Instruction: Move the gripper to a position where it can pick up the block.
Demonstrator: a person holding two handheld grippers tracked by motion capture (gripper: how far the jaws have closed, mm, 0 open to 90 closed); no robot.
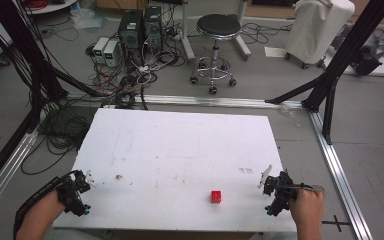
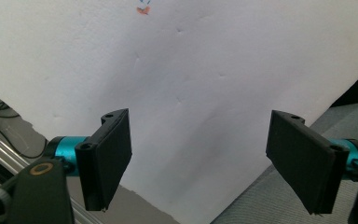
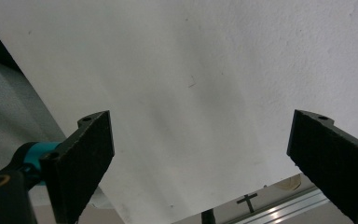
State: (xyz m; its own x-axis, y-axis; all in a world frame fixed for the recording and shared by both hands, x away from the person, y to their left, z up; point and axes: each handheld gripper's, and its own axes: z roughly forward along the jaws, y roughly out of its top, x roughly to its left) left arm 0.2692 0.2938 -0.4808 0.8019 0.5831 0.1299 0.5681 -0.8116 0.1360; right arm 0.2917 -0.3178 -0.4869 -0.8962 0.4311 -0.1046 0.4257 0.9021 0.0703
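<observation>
The white table (image 1: 180, 150) is carrying a small red cube (image 1: 216, 196), which is sitting near the front edge, right of centre and well apart from both grippers. The left gripper (image 1: 77, 192) is hovering over the table's front-left corner, its jaws standing wide apart and holding nothing (bare tabletop is showing between them in the left gripper view). The right gripper (image 1: 275, 192) is hovering at the front-right corner, likewise spread wide and empty.

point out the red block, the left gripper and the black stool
red block (image 1: 216, 196), high view, its top face
left gripper (image 1: 89, 178), high view, midway between its fingertips at the table's left edge
black stool (image 1: 219, 24), high view, its round seat
</observation>
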